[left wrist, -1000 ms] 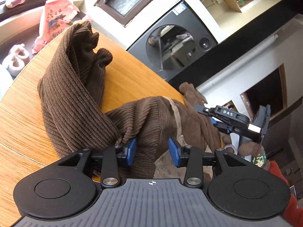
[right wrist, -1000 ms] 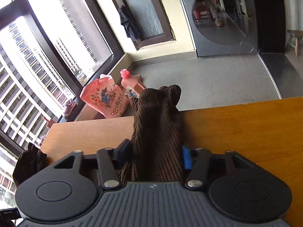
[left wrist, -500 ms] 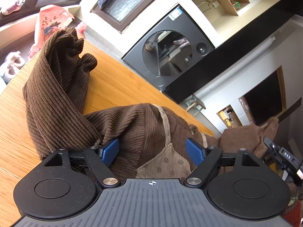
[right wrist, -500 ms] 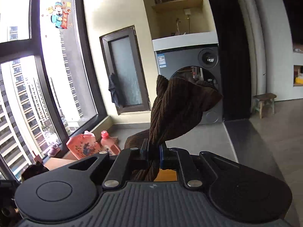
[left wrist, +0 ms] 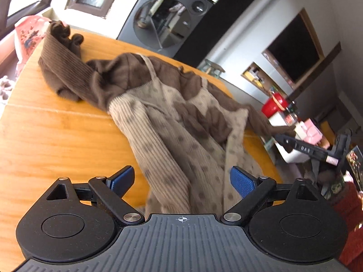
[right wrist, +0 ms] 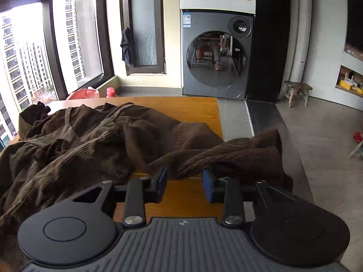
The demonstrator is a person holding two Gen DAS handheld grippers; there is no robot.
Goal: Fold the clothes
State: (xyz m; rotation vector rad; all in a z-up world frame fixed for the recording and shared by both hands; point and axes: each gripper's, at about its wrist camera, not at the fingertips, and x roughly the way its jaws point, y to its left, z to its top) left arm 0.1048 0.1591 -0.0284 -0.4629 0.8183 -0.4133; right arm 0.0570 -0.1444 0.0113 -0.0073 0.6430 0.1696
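Right wrist: washing machine (right wrist: 216, 52) beyond table (right wrist: 195, 108)

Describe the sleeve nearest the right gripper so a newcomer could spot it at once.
Start at the wooden table in front of the grey washing machine. A dark brown ribbed garment lies heaped on it. The sleeve is the one arm stretching right to the table's edge, just beyond the open right gripper, flat and apart from the bunched pile.
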